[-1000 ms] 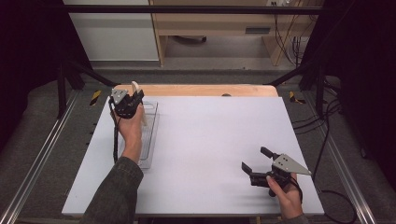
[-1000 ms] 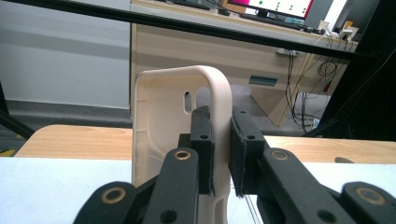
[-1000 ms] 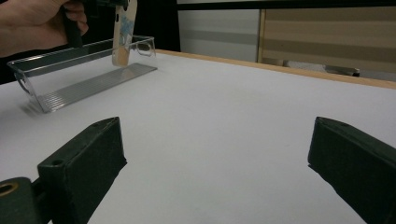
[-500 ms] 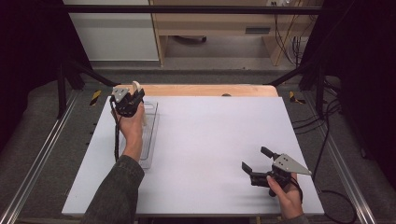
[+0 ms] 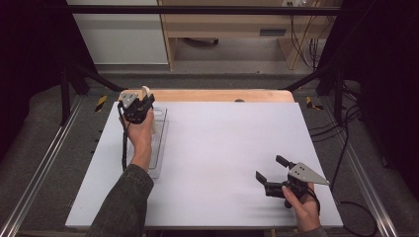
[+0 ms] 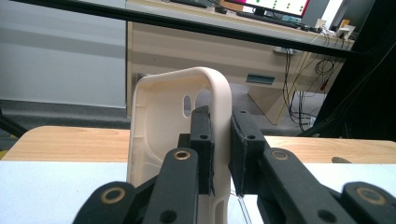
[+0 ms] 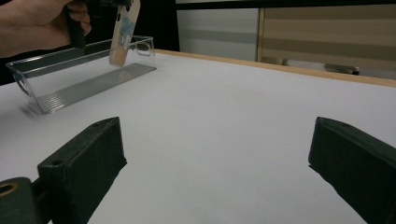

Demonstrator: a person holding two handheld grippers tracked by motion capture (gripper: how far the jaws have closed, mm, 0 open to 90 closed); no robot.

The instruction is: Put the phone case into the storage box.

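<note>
One cream plastic piece pinched over one clear tray; the second gripper is parked with jaws spread.

Two grippers, one tray and one cream piece are counted on the white table [image 5: 217, 148]. The left gripper [image 5: 144, 101] is seen at the far left, its jaws pressed onto the rim of the cream plastic piece [image 6: 182, 116], which is held upright over the far end of the clear plastic tray [image 5: 159, 148]. In the right gripper view the piece's lower end is seen inside the tray, but contact with the floor cannot be told. The right gripper [image 5: 271, 173] is held low at the near right, well apart, jaws wide and nothing between them. A wooden board edge [image 5: 222, 95] is seen behind the table, a desk [image 6: 224, 42] beyond. Against the earlier frames, the left gripper and piece are shifted slightly; the right one is unchanged.
</note>
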